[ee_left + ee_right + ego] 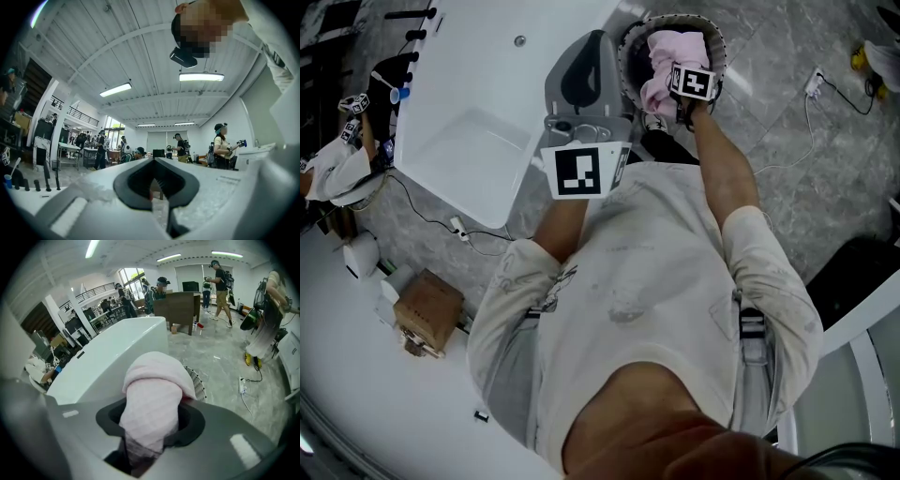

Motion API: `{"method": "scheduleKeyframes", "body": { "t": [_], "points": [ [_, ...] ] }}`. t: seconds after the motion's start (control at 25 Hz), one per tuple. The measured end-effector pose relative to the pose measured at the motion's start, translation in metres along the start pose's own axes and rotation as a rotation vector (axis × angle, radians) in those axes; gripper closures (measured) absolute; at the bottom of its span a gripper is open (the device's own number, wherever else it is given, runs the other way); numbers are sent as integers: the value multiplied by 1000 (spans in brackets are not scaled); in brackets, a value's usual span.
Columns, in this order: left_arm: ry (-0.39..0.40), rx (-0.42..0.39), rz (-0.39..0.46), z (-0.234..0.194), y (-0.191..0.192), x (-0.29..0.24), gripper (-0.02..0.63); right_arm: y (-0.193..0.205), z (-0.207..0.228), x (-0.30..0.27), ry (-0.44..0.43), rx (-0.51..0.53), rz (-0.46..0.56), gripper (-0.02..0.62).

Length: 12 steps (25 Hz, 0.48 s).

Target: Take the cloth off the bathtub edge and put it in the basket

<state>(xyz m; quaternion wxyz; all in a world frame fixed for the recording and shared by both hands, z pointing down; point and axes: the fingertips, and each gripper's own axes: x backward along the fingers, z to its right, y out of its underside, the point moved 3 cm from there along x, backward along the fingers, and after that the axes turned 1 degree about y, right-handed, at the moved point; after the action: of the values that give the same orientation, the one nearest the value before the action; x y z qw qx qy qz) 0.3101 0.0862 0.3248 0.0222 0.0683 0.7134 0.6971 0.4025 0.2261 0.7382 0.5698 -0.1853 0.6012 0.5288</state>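
Note:
A pale pink cloth (661, 52) hangs bunched over the round wire basket (628, 58), which stands on the floor by the end of the white bathtub (478, 112). My right gripper (668, 75) is shut on it right above the basket's opening. In the right gripper view the cloth (152, 390) fills the jaws of the right gripper (152, 423), and the basket's rim (199, 383) shows just beyond, beside the bathtub (117, 352). My left gripper (593, 47) is held over the tub's end, shut and holding nothing. In its own view the left gripper (154, 161) points up toward the ceiling.
A white power strip (814, 84) with its cable lies on the marble floor to the right. To the left are a cardboard box (427, 309) and another white cable (459, 230). Several people stand in the hall beyond (218, 282).

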Motion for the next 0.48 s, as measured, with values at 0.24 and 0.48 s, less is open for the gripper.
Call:
{"method": "scheduleKeyframes", "body": {
  "t": [0.24, 0.48],
  "points": [
    [-8, 1, -10, -5, 3, -1, 606, -6, 1, -2, 32, 42, 5, 279],
    [-10, 4, -5, -7, 2, -3, 606, -2, -1, -4, 37, 65, -8, 268]
  ]
}}
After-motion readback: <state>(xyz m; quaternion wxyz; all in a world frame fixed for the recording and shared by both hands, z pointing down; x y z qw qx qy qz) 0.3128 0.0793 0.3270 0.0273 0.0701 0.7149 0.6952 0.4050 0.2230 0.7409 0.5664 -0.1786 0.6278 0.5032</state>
